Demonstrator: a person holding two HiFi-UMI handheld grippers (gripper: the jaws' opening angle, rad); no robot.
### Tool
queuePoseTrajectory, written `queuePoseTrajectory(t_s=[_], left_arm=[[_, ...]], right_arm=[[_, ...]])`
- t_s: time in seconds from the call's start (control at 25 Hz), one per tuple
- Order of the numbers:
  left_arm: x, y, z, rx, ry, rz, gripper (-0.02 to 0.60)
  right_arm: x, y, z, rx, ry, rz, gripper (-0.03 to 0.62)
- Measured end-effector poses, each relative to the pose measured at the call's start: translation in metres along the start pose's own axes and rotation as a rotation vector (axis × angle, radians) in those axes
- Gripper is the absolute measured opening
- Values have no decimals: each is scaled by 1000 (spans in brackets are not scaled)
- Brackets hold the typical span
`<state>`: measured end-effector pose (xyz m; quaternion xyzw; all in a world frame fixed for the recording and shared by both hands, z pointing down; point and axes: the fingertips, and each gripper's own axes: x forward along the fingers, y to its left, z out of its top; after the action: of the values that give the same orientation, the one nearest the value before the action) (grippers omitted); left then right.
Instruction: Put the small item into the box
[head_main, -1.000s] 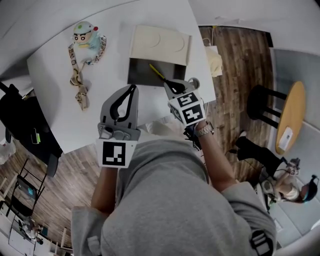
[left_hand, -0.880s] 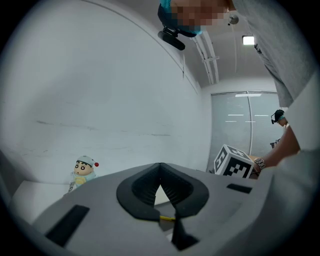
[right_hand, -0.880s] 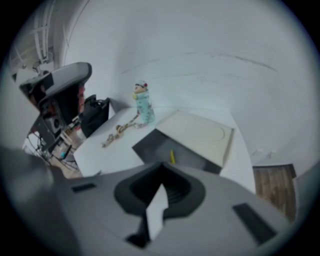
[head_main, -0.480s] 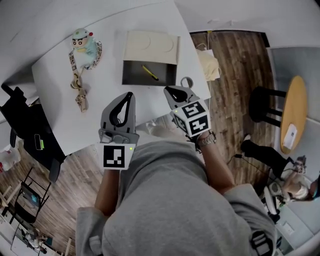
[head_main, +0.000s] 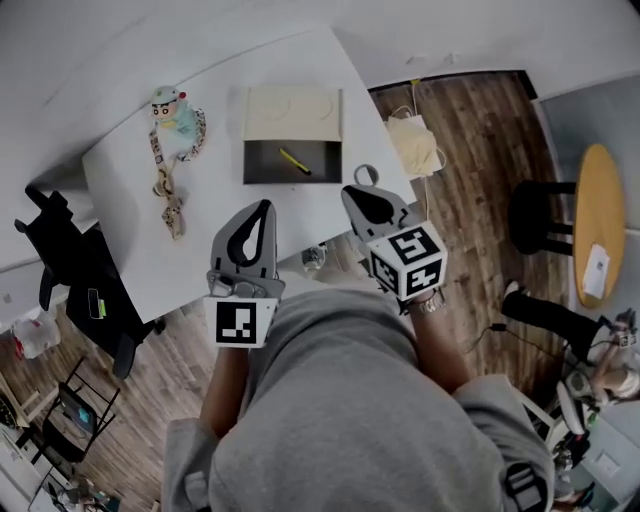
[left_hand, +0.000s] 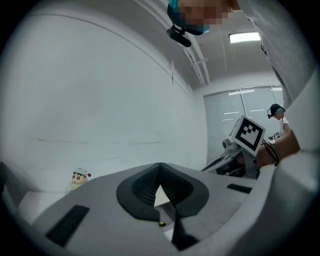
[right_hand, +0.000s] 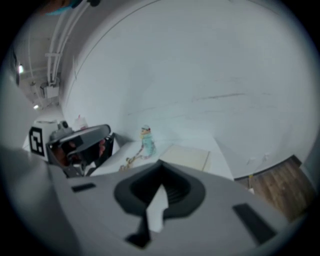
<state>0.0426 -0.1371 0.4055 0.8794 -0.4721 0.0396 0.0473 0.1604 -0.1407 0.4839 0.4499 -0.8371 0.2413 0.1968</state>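
A yellow small item (head_main: 294, 160) lies inside the dark open box (head_main: 262, 172) on the white table (head_main: 130, 205). The box's cream lid (head_main: 292, 112) stands back behind it. My left gripper (head_main: 265, 206) hangs over the table's near edge, shut and empty. To its right my right gripper (head_main: 353, 190) is also shut on nothing, just off the near edge, short of the box. From the left gripper (left_hand: 160, 167) view the jaws meet at their tips. The right gripper (right_hand: 161, 165) view shows the same, with the lid (right_hand: 189, 157) beyond.
A cartoon figure toy (head_main: 177, 113) with a patterned strap lies at the table's left. A black chair (head_main: 70, 270) stands left of the table. On the wood floor are a cream bag (head_main: 415, 146), a black stool (head_main: 541, 215) and a round wooden table (head_main: 591, 220).
Both grippers have drawn back from the box toward the person. The right gripper, earlier at the box's front edge near the yellow item, is now off the table edge.
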Motion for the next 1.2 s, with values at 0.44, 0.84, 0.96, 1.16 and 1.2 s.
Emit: queuePoseTrajectory(t_s=[0.44, 0.84, 0.96, 1.16, 1.2], left_arm=[[-16, -25, 24, 49, -48, -14, 31], [-28, -38, 79, 57, -144, -43, 31], [-30, -37, 91, 74, -163, -40, 31], [-33, -36, 103, 134, -206, -43, 31], [-34, -37, 106, 139, -212, -41, 31]], right_arm=[[-66, 1, 40, 15, -196, -28, 34], [-114, 11, 86, 0, -364, -31, 34], [-127, 12, 96, -8, -405, -39, 34], [-145, 17, 111, -47, -463, -45, 34], [-147, 18, 113, -54, -474, -45, 34]])
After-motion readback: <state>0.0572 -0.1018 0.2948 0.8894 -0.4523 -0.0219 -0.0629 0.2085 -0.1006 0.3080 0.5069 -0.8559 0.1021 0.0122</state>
